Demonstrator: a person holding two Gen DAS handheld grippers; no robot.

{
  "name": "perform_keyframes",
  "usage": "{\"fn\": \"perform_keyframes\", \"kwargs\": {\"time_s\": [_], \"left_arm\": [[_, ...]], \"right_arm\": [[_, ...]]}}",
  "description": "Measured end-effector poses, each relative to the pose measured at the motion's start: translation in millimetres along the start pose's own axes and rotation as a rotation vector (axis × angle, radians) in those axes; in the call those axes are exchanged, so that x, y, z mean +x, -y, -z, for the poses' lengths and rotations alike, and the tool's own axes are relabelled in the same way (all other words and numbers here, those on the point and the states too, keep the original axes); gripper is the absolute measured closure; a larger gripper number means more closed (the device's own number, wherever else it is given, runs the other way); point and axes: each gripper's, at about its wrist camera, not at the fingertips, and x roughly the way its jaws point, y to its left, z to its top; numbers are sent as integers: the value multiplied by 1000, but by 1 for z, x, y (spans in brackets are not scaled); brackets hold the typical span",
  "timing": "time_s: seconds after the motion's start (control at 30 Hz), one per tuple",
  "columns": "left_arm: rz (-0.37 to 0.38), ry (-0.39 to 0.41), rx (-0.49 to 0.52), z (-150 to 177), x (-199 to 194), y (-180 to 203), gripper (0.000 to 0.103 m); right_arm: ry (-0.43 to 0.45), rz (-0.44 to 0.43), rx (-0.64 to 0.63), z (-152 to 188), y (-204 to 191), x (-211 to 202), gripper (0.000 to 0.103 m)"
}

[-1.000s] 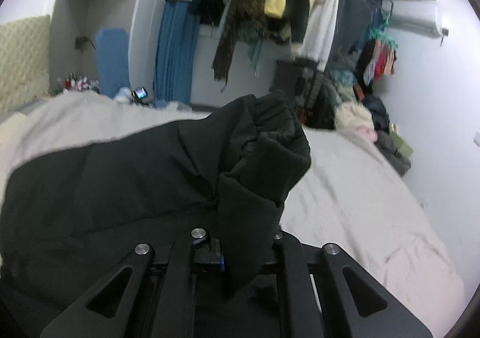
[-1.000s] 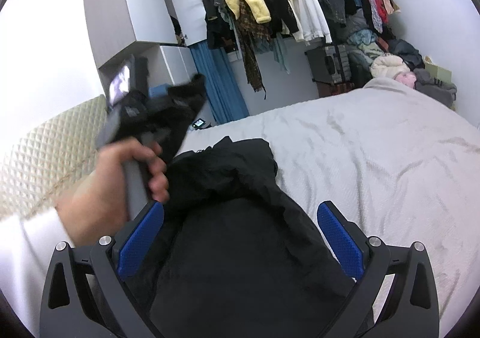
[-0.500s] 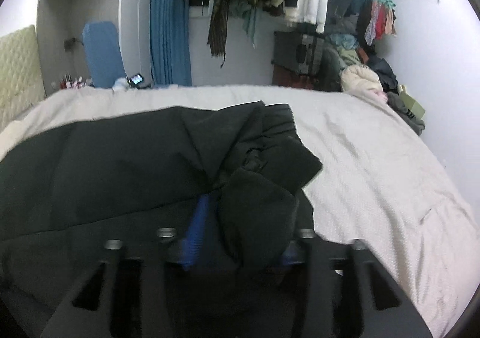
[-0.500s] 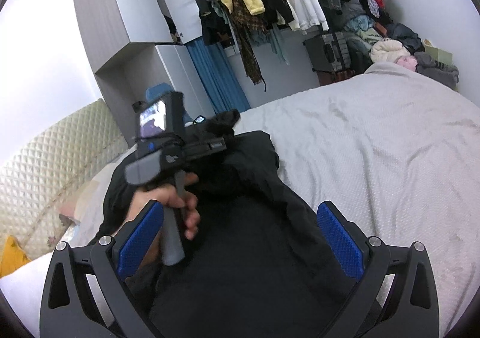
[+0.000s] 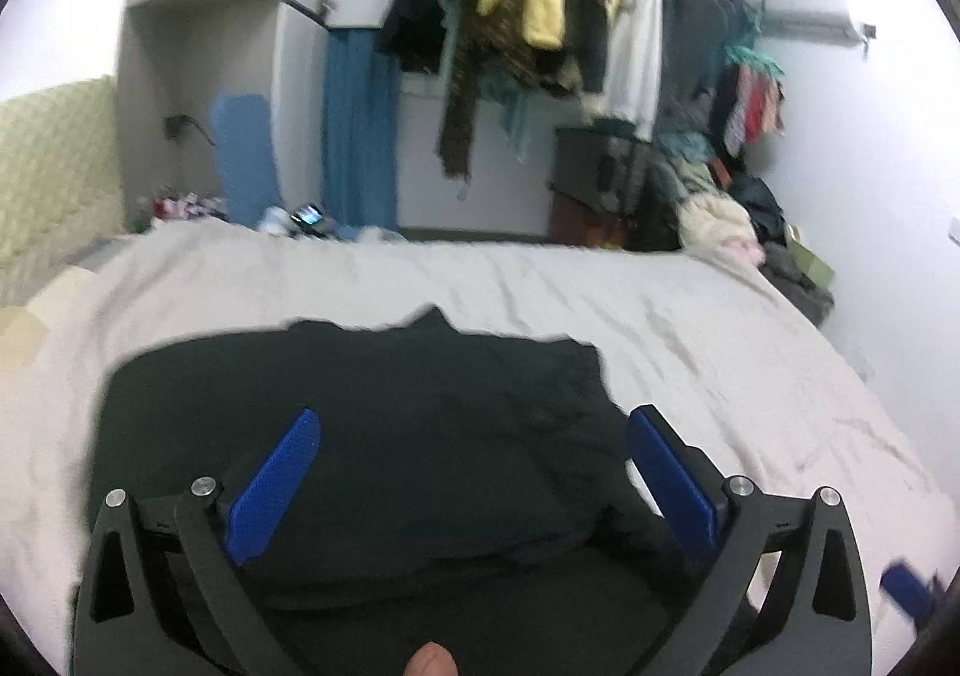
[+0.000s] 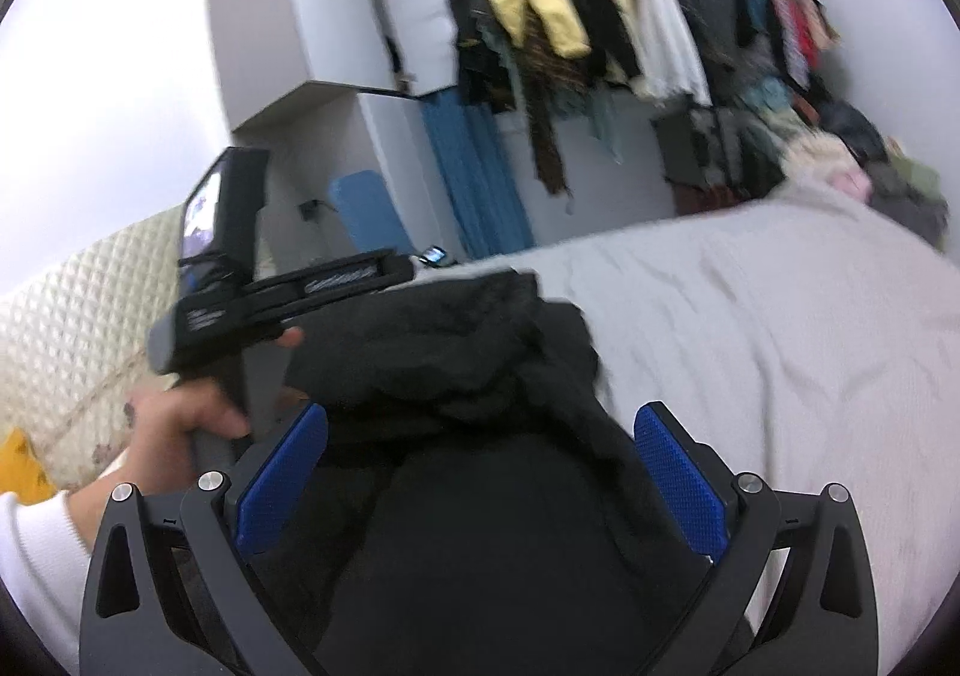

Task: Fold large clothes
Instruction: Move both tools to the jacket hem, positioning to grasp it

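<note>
A large black jacket (image 5: 372,412) lies spread on the grey-white bed (image 5: 690,328). My left gripper (image 5: 474,442) is open and empty, its blue pads wide apart just above the jacket. In the right wrist view the jacket (image 6: 480,388) is bunched in folds on the bed (image 6: 780,328). My right gripper (image 6: 480,454) is open and empty above it. The left gripper's body (image 6: 288,292) shows there too, held in a hand at the jacket's left side.
A rail of hanging clothes (image 5: 540,4) runs along the far wall. A dark suitcase (image 5: 594,178) and a pile of clothes (image 5: 720,214) stand past the bed's far right corner. A quilted headboard (image 5: 48,166) is at the left. A phone (image 5: 309,214) lies near the bed's far edge.
My left gripper has opened and let go of the black sleeve, which now lies flat on the jacket. The left gripper has pulled back. The right gripper stays open.
</note>
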Motion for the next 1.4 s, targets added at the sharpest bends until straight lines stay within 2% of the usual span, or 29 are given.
{"fn": "perform_keyframes", "kwargs": {"time_s": [0.1,0.27,0.4,0.53,0.57,0.73,1.03,1.23,1.4], "left_arm": [[-46,-1,-9,-10,-21,-36,0],[-104,2,-64,-14,-38,-98,0],[-133,-33,-125,-12,-21,-148,0],[-155,-87,-170,-1,18,-188,0],[-156,-95,-173,3,27,-193,1],[-192,-150,-121,23,81,-207,0],[-184,-140,-105,40,133,-218,0],[-193,-160,-115,47,145,-217,0],[-207,-172,-95,41,127,-211,0]], "right_arm": [[13,-42,-4,-16,-9,18,0],[-12,-41,-48,-34,-21,68,2],[-98,-56,-73,-38,-29,120,18],[-149,-44,-178,-34,-41,179,31],[-159,-40,-197,-31,-42,194,34],[-221,-6,-193,-16,-27,250,34],[-279,-26,-180,10,-14,286,32],[-318,4,-197,18,-16,301,32],[-349,-4,-167,12,-14,284,33]]}}
